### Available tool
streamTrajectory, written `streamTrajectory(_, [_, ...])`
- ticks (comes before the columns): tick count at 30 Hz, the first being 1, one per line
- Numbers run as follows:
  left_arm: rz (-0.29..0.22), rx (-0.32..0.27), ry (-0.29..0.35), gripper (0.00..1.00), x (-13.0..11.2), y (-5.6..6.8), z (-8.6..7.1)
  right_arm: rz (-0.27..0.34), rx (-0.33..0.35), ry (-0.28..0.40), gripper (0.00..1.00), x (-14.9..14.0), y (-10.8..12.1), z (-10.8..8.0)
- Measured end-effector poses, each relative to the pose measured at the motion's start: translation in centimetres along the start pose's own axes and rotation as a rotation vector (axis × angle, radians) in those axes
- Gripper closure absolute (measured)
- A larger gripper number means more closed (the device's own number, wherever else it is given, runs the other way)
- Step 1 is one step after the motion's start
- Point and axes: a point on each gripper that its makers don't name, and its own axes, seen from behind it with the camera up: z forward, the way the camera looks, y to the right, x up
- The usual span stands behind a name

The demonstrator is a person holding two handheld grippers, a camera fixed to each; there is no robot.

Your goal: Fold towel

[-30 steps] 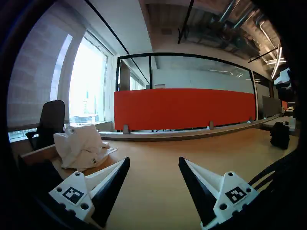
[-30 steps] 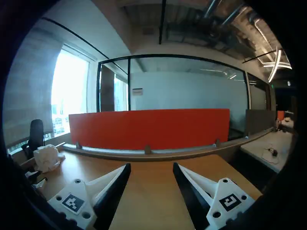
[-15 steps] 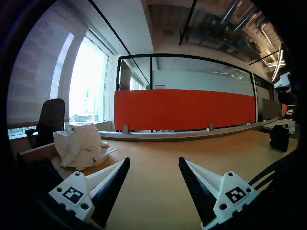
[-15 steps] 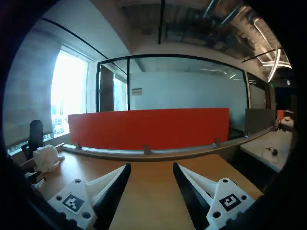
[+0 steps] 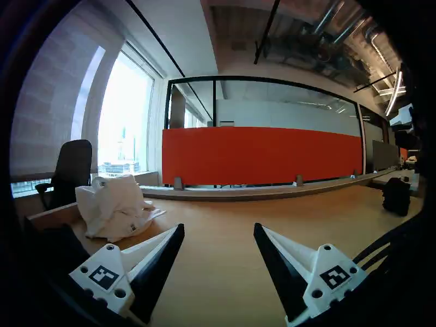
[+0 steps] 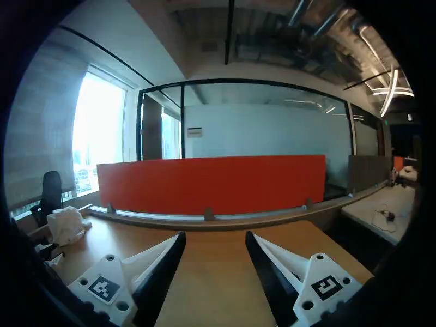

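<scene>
A crumpled white towel [image 5: 113, 208] lies in a heap at the far left of the wooden desk [image 5: 229, 234], ahead and to the left of my left gripper [image 5: 219, 229], whose fingers stand open and empty. In the right gripper view the same towel [image 6: 65, 225] looks small and far off at the left edge of the desk [image 6: 218, 261]. My right gripper [image 6: 215, 235] is open too, low over the desk, with nothing between its fingers.
An orange divider panel [image 5: 261, 155] runs along the desk's back edge. A black office chair [image 5: 71, 173] stands by the window behind the towel. A black object [image 5: 397, 195] sits on the desk at the right. Another desk with cables [image 6: 384, 213] lies to the right.
Both views have tilted very slightly; the towel and both grippers stay where they were, fingers still open.
</scene>
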Motion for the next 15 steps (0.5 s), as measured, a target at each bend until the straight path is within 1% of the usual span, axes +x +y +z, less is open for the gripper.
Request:
streamTrajectory(5, [0.0, 0.0, 0.0, 0.06, -0.1, 0.0, 0.0, 0.018, -0.006, 0.023, 0.16, 0.2, 0.2, -0.1])
streamTrajectory(8, [0.001, 0.0, 0.0, 0.06, -0.2, 0.0, 0.1, 0.039, -0.008, 0.037, 0.16, 0.3, 0.4, -0.1])
streamTrajectory(11, [0.001, 0.0, 0.001, 0.06, -0.2, 0.0, 0.1, 0.051, -0.013, 0.05, 0.16, 0.1, 0.8, -0.1])
streamTrajectory(15, [0.0, 0.0, 0.001, 0.06, -0.2, 0.1, 0.1, 0.055, -0.024, 0.056, 0.16, -1.0, 1.8, -0.1])
